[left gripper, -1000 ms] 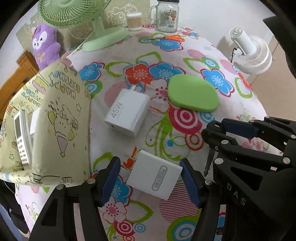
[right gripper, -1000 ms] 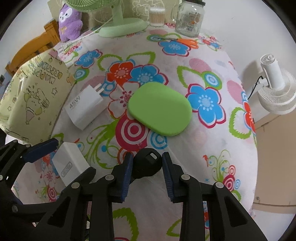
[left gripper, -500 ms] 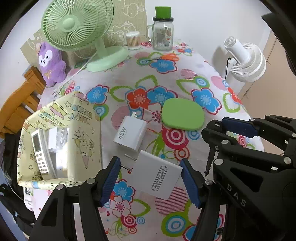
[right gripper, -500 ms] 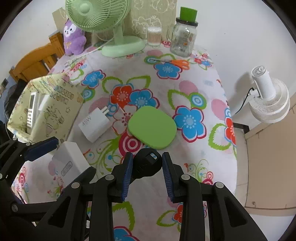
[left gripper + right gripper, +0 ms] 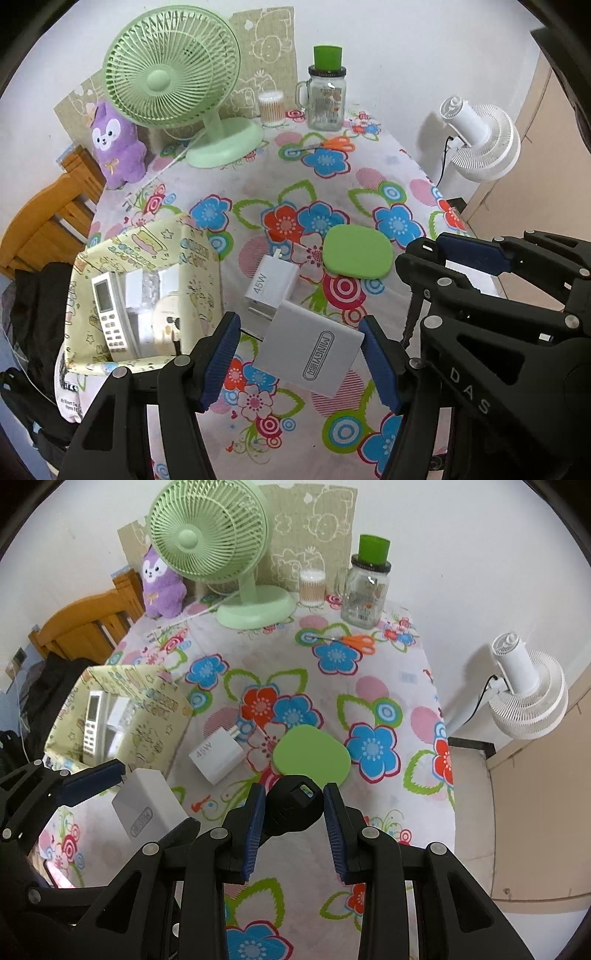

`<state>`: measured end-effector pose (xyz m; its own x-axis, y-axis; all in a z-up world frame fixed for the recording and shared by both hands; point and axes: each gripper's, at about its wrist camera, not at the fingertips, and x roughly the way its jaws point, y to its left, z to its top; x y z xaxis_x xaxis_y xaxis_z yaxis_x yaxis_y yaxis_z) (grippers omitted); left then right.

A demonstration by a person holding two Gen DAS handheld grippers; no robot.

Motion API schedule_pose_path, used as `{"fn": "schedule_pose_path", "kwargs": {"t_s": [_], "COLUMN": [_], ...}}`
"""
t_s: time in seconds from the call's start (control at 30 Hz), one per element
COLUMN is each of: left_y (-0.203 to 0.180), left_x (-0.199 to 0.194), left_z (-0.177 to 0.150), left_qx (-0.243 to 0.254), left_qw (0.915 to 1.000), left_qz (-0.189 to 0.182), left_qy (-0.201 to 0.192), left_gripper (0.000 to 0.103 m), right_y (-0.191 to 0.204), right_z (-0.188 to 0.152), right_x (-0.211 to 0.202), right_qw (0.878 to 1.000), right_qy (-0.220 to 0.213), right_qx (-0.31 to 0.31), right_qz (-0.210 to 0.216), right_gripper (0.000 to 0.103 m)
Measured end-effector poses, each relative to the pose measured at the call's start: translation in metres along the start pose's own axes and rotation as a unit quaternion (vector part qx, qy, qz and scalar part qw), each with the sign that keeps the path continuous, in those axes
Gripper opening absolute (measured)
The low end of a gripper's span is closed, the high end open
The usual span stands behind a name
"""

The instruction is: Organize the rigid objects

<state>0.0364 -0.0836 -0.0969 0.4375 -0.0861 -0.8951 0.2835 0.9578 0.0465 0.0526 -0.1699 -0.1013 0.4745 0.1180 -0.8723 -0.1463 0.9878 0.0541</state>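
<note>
My left gripper (image 5: 301, 354) is shut on a white charger block (image 5: 314, 354), tilted, with its prongs toward the left pad; it hangs above the flowered tablecloth (image 5: 332, 184). In the right wrist view, my right gripper (image 5: 293, 812) is shut on a small round black plug-like object (image 5: 291, 808), also off the table. On the cloth below lie a white 45W charger (image 5: 271, 288) and a flat green oval pad (image 5: 356, 256). To the left stands an open yellow patterned box (image 5: 199, 258) that holds a white remote (image 5: 109, 314) and other white items.
Along the far edge stand a green desk fan (image 5: 173, 74), a purple plush toy (image 5: 116, 147), a cotton-swab tub (image 5: 271, 109) and a glass jar with a green lid (image 5: 327, 96). Orange scissors (image 5: 334, 144) lie near the jar. A white fan (image 5: 480, 144) stands off the table's right side; a wooden chair (image 5: 48, 218) is at the left.
Both grippers have risen, each carrying its object; the table looks smaller and farther, and the inside of the yellow box has come into sight. The jaws have not changed.
</note>
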Motion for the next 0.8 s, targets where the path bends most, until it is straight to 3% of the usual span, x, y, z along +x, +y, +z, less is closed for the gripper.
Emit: {"fn": "schedule_pose_path", "kwargs": {"t_s": [0.8], "left_y": [0.045], "left_x": [-0.037], "left_z": [0.010], "left_qx": [0.002], "left_qw": [0.9993], "left_qz": [-0.006], "left_qy": [-0.037], "left_gripper": [0.068], "right_y": [0.043], "right_z": [0.029], "right_x": [-0.035], "right_qw": [0.999], "right_qy": [-0.036], "right_qx": [-0.003], "right_qz": [-0.015], "right_gripper": [0.035]}}
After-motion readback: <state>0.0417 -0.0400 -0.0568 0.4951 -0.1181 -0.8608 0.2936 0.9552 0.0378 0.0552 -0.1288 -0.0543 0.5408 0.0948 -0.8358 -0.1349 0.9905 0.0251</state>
